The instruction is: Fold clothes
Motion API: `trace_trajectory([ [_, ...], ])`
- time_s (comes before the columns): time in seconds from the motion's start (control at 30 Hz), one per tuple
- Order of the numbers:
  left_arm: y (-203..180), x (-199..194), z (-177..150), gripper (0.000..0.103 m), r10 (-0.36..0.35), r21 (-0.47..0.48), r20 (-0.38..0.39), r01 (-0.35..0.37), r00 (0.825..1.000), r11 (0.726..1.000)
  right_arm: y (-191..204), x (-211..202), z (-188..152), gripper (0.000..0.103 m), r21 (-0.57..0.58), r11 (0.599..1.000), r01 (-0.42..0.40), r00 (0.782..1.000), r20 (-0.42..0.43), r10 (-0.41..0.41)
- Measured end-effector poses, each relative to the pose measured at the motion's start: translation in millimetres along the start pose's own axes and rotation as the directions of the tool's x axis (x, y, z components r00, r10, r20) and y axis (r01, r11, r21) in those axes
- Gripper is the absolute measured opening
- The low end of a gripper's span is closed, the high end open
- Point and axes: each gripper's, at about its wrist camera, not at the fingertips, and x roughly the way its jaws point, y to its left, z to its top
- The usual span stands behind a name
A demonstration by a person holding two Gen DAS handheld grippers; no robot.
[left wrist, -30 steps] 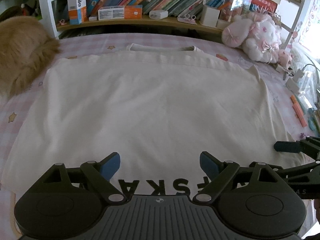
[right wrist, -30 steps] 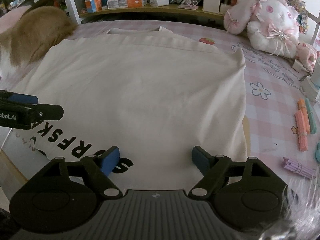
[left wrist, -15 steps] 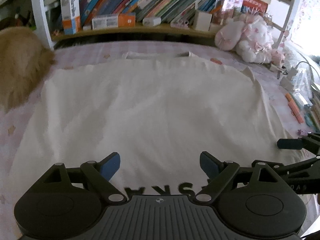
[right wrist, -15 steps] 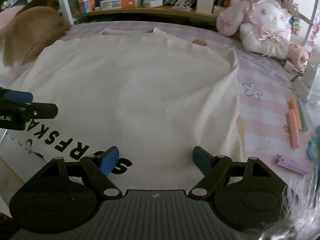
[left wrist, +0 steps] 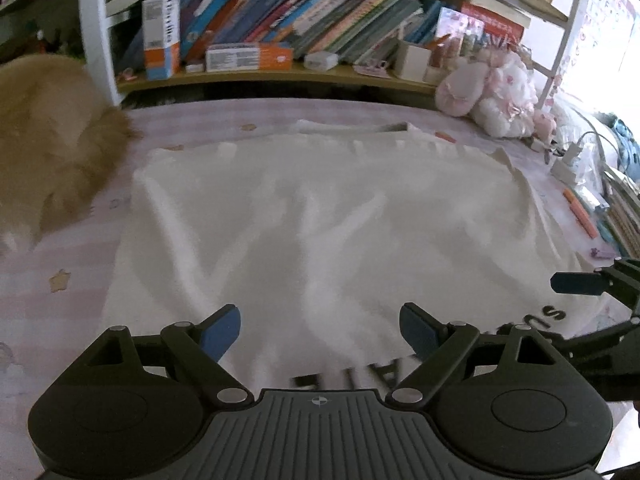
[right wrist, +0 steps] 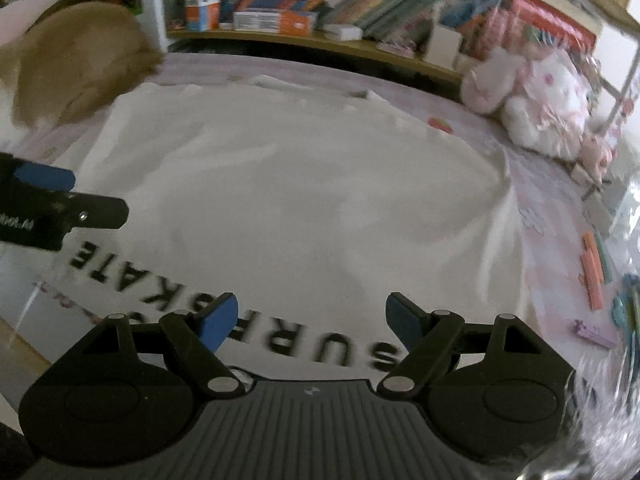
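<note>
Broadly, the cream shirt (left wrist: pixel 320 216) lies spread across the desk (left wrist: pixel 48 248), which wears a pink checked cover; the neck opening sits at the far edge toward the bookshelf (left wrist: pixel 280 20) and the end with black lettering (right wrist: pixel 224 304) lies nearest the cameras. Long soft creases run through the cloth, and no layer laid over another can be made out, though both views are blurred. Spread this wide, the shirt offers its near edge and both side edges for a hold, which suits folding.

Left gripper (left wrist: pixel 320 330): fingers apart, nothing between them, poised above the near lettered part, left of centre. Right gripper (right wrist: pixel 308 322): fingers likewise apart and empty, above the same lettered part further to the right. The pair stand side by side along one edge, a placing that would serve a two-handed hold on that end; whether a fold is about to be made or the cloth has just been laid out cannot be settled.

Surroundings: a tan furry shape (left wrist: pixel 44 140), possibly an animal, lies just beside the far left corner of the shirt. A pink and white plush toy (right wrist: pixel 540 96) sits at the far right. Orange pens (right wrist: pixel 592 276) lie on the cover to the right, clear of the cloth
</note>
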Motion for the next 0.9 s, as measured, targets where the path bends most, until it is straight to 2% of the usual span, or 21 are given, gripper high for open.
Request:
trace_trajectory([
  [0.1, 25.9, -5.7, 1.2, 0.089, -0.019, -0.016, 0.0, 0.019, 1.0, 1.0, 29.9, -1.0, 9.3, 0.08, -0.058, 0.998, -0.006, 1.0, 0.021, 0.007],
  [0.2, 58.0, -9.1, 5.4, 0.089, -0.061, -0.085, -0.004, 0.061, 0.998, 0.994, 59.7, -2.0, 18.6, 0.08, -0.117, 0.993, -0.01, 0.999, 0.041, 0.015],
  [0.3, 89.9, -10.8, 6.8, 0.089, -0.108, -0.179, 0.001, 0.107, 0.994, 0.978, 89.6, -2.9, 27.9, 0.08, -0.175, 0.985, -0.013, 0.998, 0.061, 0.024],
  [0.4, 118.0, -14.1, 6.4, 0.089, -0.138, -0.257, 0.029, 0.14, 0.99, 0.956, 121.3, 0.4, 40.8, 0.08, -0.251, 0.966, -0.055, 0.995, 0.072, 0.075],
  [0.6, 161.7, -22.4, 0.5, 0.089, -0.132, -0.365, 0.071, 0.149, 0.989, 0.919, 169.5, 14.8, 58.6, 0.08, -0.382, 0.916, -0.125, 0.988, 0.041, 0.152],
  [0.9, 202.7, -26.7, -8.8, 0.089, -0.14, -0.489, 0.072, 0.157, 0.988, 0.858, 220.8, 34.4, 73.7, 0.077, -0.489, 0.844, -0.221, 0.971, -0.03, 0.237],
])
